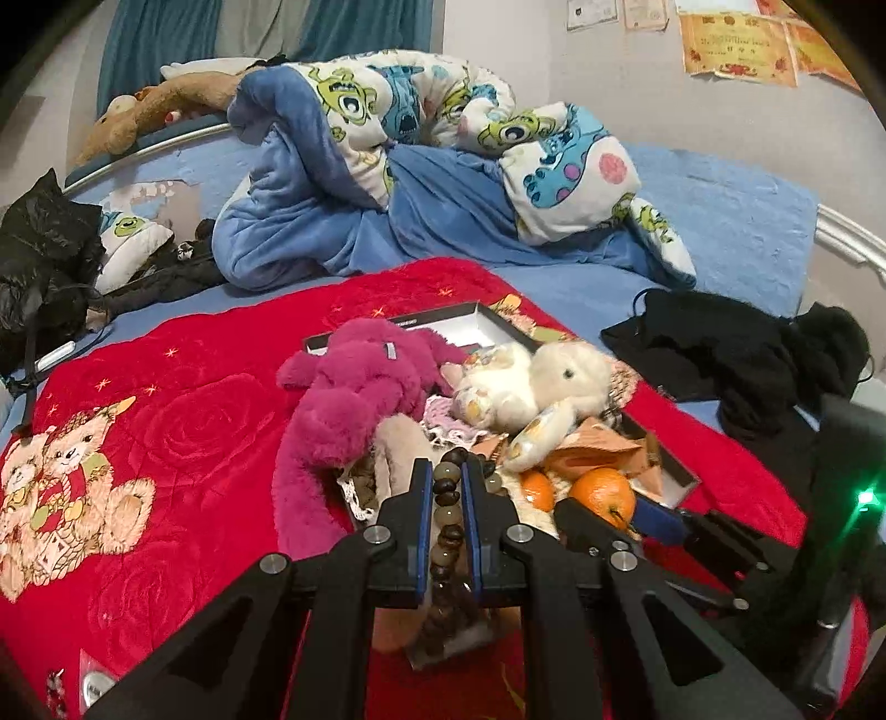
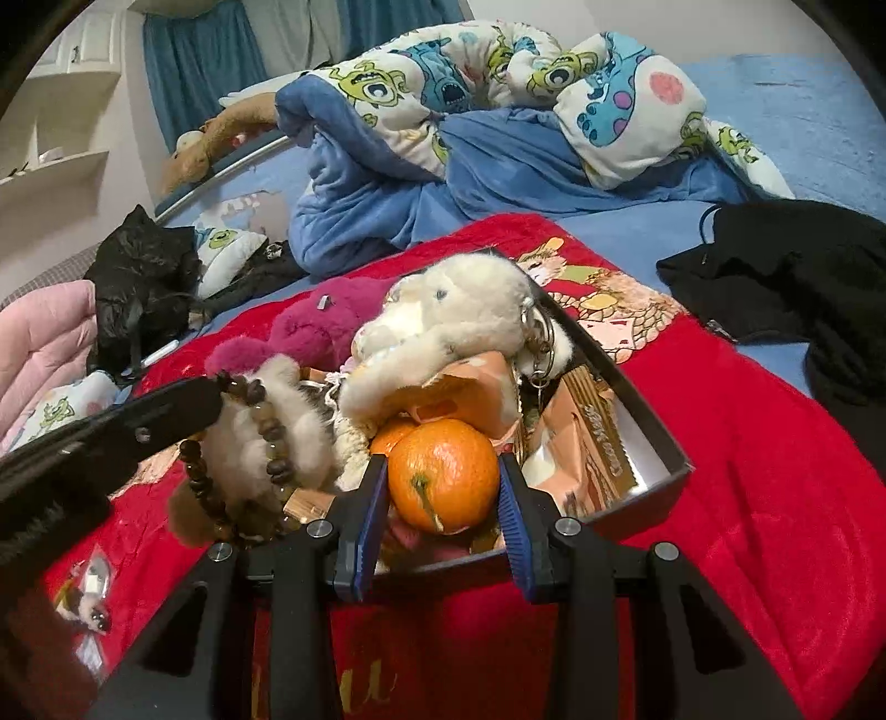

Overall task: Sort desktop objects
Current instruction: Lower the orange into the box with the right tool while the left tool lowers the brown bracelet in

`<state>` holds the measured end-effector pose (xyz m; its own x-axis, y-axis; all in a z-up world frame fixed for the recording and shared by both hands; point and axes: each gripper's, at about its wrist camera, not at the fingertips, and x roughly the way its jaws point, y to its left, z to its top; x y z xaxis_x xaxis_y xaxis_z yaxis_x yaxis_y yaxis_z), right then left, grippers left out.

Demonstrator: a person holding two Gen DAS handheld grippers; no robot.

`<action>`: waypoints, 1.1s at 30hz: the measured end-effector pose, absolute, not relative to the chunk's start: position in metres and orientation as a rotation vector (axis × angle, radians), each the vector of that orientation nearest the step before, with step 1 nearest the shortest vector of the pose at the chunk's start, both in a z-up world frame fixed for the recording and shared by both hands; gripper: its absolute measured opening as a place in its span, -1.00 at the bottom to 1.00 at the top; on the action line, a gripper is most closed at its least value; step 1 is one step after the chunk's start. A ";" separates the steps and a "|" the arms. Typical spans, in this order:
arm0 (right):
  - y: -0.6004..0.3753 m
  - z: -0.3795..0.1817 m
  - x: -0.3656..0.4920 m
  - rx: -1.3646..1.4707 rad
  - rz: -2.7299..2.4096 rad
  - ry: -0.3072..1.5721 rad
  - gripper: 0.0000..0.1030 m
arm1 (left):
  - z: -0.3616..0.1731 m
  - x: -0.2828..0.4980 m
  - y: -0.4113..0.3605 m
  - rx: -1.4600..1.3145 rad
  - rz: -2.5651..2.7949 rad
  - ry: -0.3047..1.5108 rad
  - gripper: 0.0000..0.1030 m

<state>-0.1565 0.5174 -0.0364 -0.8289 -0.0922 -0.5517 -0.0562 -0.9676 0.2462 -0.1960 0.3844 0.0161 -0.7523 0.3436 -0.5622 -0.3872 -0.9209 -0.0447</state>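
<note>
Both hands loaded. My left gripper (image 1: 446,487) has its jaws nearly together, pinching the bead bracelet (image 1: 447,518). My right gripper (image 2: 443,487) is clamped on the orange (image 2: 443,473). Both sit over the crowded box (image 2: 659,437) on the red blanket (image 1: 183,410). I judge this the carry step; next I need clear drop spots and separate releases.

A bed (image 1: 720,221) with a blue sheet fills the frame's middle. Teal curtains (image 1: 155,44) are seen upper left, certificates (image 1: 731,44) on the pale wall (image 1: 498,50) upper right, and white shelves (image 2: 61,144) far left.
</note>
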 end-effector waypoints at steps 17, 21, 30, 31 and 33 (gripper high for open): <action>0.519 -0.042 -0.168 0.907 -2.974 -0.365 -0.28 | -0.019 -0.186 0.393 -0.606 2.623 0.135 -0.78; 0.518 -0.042 -0.166 0.899 -2.979 -0.362 -0.28 | -0.022 -0.182 0.384 -0.579 2.586 0.074 -0.78; 0.516 -0.040 -0.154 0.860 -2.980 -0.362 -0.26 | -0.024 -0.173 0.384 -0.567 2.525 0.091 -0.78; 0.515 -0.040 -0.152 0.851 -2.980 -0.363 -0.26 | -0.024 -0.174 0.384 -0.571 2.521 0.086 -0.78; 0.515 -0.039 -0.148 0.838 -2.975 -0.370 -0.26 | -0.024 -0.174 0.383 -0.572 2.521 0.081 -0.78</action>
<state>-0.1475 0.5149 -0.0390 -0.8546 -0.0915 -0.5111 -0.0364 -0.9713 0.2349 -0.1736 0.3829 -0.0242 -0.7595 0.5006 -0.4155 -0.5262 -0.8482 -0.0601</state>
